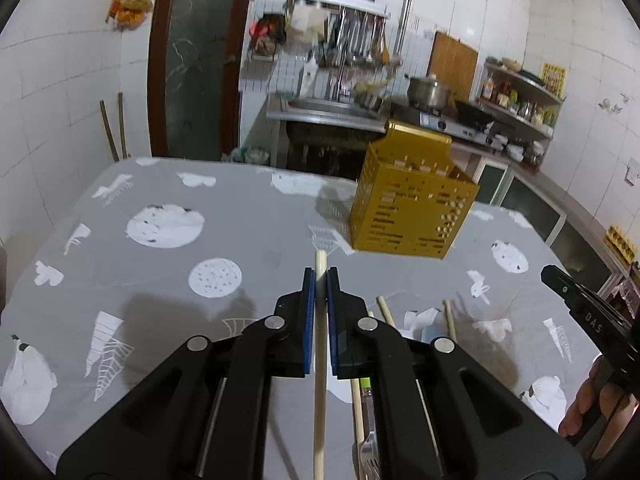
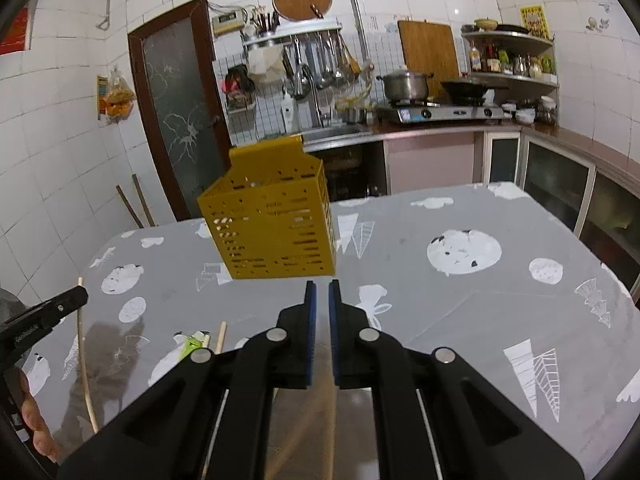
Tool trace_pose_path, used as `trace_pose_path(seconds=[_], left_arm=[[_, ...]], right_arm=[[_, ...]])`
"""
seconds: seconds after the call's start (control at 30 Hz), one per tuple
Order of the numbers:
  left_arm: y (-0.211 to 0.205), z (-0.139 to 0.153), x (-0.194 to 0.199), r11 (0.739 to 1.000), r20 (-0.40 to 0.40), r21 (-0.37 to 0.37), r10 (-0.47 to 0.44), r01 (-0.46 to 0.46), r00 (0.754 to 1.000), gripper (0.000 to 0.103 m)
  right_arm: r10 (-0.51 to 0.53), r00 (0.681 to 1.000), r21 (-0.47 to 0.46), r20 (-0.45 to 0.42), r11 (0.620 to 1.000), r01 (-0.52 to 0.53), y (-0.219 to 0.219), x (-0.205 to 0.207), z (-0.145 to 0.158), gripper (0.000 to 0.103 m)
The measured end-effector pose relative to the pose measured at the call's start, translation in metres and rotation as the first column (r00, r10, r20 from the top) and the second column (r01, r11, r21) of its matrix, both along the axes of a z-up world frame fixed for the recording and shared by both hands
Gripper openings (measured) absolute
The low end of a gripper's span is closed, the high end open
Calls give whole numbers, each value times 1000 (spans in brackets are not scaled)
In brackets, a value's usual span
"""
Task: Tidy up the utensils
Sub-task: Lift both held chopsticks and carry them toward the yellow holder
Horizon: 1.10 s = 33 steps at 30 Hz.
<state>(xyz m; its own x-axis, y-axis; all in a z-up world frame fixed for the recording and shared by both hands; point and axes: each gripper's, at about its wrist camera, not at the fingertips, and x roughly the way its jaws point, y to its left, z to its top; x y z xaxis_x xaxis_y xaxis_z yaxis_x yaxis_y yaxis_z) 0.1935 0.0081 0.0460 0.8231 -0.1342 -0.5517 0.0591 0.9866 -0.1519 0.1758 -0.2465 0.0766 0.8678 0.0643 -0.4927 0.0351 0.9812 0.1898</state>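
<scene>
Left wrist view: the left hand-held gripper (image 1: 321, 280) has its blue pads pinched tight on a pale wooden chopstick (image 1: 319, 380), which runs straight down the middle between the fingers, its tip poking out just past them. It's lifted above the grey patterned desk (image 1: 200, 208). Ahead and a little to the right stands the yellow perforated utensil holder (image 1: 412, 204), upright on the desk, well apart from the held stick. Under the gripper's right side lie more utensils: another wooden stick (image 1: 386, 312), a second wooden handle (image 1: 450, 320), and a fork (image 1: 370, 456) with a green-handled piece just beside it. At the far right edge, the other gripper's black finger pokes in.

Right wrist view: the right hand-held gripper (image 2: 322, 286) shows its pads drawn narrow, a slim gap between them and nothing in the grip. The yellow holder (image 2: 272, 224) sits just beyond its tips, slightly left. Down to the left, the held chopstick (image 2: 85, 368) shows long and thin by the left gripper's finger, with a green item (image 2: 192, 346) and a stick (image 2: 220, 336) lying on the desk.
</scene>
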Motion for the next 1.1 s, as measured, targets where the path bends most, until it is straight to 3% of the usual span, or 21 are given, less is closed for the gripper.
trace_pose_path(seconds=[0.3, 0.43, 0.57, 0.6, 0.63, 0.7, 0.87, 1.0, 1.1], left_arm=[[4, 9, -23, 1000, 44, 0, -15, 15, 999, 5], [6, 8, -20, 1000, 34, 3, -2, 2, 999, 5], [8, -1, -5, 1000, -6, 3, 1, -1, 1000, 5], [7, -2, -2, 1000, -11, 10, 1, -1, 1000, 5], [6, -4, 3, 1000, -20, 20, -2, 2, 1000, 5], [4, -7, 11, 1000, -40, 25, -12, 13, 999, 5], [3, -15, 26, 999, -69, 26, -22, 23, 997, 5], [3, -22, 35, 999, -87, 19, -28, 30, 996, 5], [1, -24, 39, 999, -91, 21, -30, 32, 995, 5]], right_arm=[[-8, 1000, -16, 21, 1000, 8, -3, -14, 8, 7], [-7, 997, 1, -74, 1000, 7, -14, 7, -9, 7], [-20, 985, -58, -170, 998, 10, -19, 33, -34, 9], [-22, 982, -61, -189, 998, 10, -21, 38, -39, 17], [-26, 975, -58, -220, 998, 13, -24, 45, -45, 36], [-35, 967, -31, -252, 999, 28, -32, 54, -54, 49], [-12, 939, -4, -344, 1000, 12, -36, 59, -73, 37], [-12, 923, -59, -384, 998, -11, -27, 52, -85, 37], [-26, 913, -92, -407, 996, -13, -24, 56, -90, 29]])
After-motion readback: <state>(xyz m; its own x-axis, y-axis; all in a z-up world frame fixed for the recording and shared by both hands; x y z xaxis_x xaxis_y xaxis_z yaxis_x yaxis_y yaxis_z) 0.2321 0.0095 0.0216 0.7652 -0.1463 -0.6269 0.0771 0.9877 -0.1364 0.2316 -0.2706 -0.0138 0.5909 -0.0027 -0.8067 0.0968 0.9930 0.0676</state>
